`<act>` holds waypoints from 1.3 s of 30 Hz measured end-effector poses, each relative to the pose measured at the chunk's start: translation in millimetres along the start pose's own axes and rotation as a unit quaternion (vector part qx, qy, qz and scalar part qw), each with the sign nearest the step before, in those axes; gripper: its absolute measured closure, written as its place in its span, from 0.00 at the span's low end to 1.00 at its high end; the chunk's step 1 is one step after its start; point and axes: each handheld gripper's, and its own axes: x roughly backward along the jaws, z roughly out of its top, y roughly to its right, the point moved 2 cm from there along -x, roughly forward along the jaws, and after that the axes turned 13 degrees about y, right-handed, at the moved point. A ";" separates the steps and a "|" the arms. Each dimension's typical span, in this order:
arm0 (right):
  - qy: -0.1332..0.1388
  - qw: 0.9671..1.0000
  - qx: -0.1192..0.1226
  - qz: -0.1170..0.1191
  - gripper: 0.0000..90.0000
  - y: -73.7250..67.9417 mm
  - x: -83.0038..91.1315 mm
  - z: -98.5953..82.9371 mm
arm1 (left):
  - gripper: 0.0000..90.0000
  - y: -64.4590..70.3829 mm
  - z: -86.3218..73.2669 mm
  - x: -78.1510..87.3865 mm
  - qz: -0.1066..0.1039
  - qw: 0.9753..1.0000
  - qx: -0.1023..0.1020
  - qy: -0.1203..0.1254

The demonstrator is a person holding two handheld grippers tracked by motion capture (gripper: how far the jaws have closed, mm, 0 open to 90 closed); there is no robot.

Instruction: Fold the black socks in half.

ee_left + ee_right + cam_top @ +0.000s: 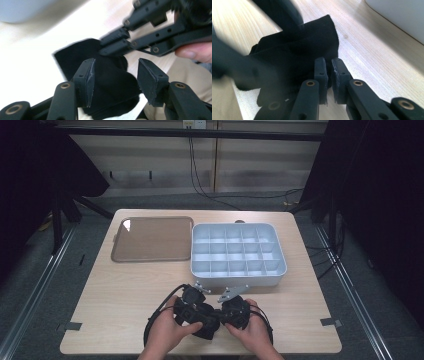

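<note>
- Near the front edge of the table [125, 320], a black cloth [110, 82] lies crumpled between both hands.
- Left gripper [116, 80]: jaws spread wide, straddling the cloth, gripping nothing.
- Right gripper [329, 75]: jaws nearly together, pinching the cloth's edge.
- Behind them sits a grey divided box [238, 254], with a brown lid [152, 239] flat beside it, toward the left edge.

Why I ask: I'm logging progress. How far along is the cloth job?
Done: the grey plastic compartment box lies open, its brown lid beside it. In hand: the left tool stands open around the black fabric cloth; the right tool is shut at its edge. Left: every compartment is empty.
</note>
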 end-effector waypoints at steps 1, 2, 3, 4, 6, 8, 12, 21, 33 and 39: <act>-0.003 1.000 -0.004 -0.002 0.93 -0.3 0.5 -0.1 | 0.53 -3.6 1.1 4.1 0.008 1.000 0.004 0.011; -0.002 1.000 -0.004 -0.001 0.93 -0.3 0.6 -0.3 | 0.53 -8.1 1.6 7.7 0.018 1.000 0.005 0.015; 0.000 1.000 -0.002 -0.001 0.93 0.0 0.4 -0.4 | 0.53 -11.8 1.4 9.6 0.025 1.000 0.006 0.014; -0.001 1.000 -0.002 -0.001 0.93 -0.1 0.4 -0.4 | 0.53 -17.3 -0.2 10.6 0.037 0.999 0.013 0.011; -0.002 1.000 0.000 -0.002 0.93 -0.5 0.3 -0.3 | 0.52 -24.5 -5.7 7.3 0.043 0.999 0.024 0.002; -0.002 1.000 0.002 0.000 0.93 -0.2 0.4 -0.3 | 0.51 -26.2 -11.1 2.1 0.044 0.999 0.031 -0.007; 0.000 1.000 -0.003 0.000 0.92 0.3 0.6 -0.7 | 0.51 -25.7 -21.3 -11.1 0.052 0.998 0.019 -0.035; 0.011 0.999 -0.024 -0.021 0.76 6.0 9.4 4.1 | 0.49 -23.8 -24.3 -21.5 0.071 0.996 0.026 -0.042; -0.010 1.000 -0.005 -0.017 0.71 0.5 4.3 5.1 | 0.51 -18.9 -22.6 -20.9 0.089 0.995 0.021 -0.045; -0.010 1.000 -0.014 -0.016 0.72 0.5 2.9 0.7 | 0.52 -33.6 -7.6 -10.7 0.107 0.993 0.045 -0.006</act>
